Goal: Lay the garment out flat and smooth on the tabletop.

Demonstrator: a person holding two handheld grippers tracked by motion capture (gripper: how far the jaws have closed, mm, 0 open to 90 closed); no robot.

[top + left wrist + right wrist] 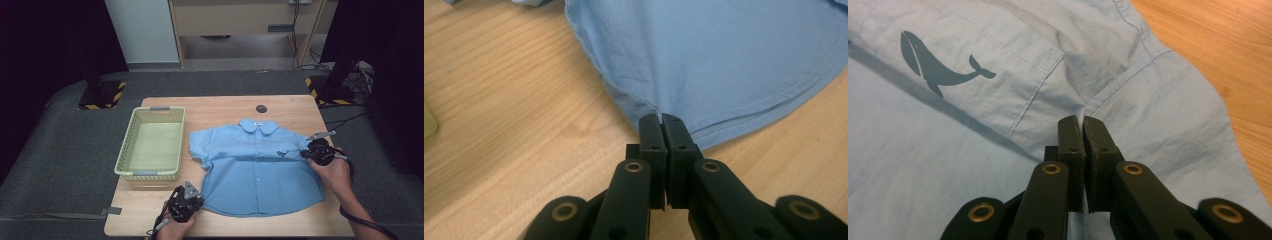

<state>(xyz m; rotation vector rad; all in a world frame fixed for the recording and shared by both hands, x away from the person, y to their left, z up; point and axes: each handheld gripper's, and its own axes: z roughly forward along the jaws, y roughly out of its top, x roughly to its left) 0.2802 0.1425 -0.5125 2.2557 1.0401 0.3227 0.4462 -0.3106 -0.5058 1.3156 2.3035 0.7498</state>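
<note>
While both grippers are clamped on cloth, the work stands at the grasp stage of folding the blue shirt [257,167], which lies flat and buttoned, collar away from the person, on the wooden table [220,107] just beside the pale green basket [152,145]. The left gripper [661,119] has its jaws pressed together on the hem corner at the shirt's near left edge; in the left gripper view a small pucker of fabric rises at the tips. The right gripper [1082,121] has its jaws clenched on a pinch of cloth at the seam where the sleeve joins the body, a short way from the whale print [938,62]; creases radiate from the tips. Judged from this, the next move probably calls for lifting both pinch points together and carrying one side of the garment across the front, keeping the cloth taut so that the fold line runs straight; a slipped pinch would let the fabric sag. In the high view the left hand [172,227] enters from the bottom edge with its gripper pointing forward and slightly right toward the hem, low over the table. The right hand [335,172] reaches in from the lower right, its gripper angled leftward over the sleeve.
</note>
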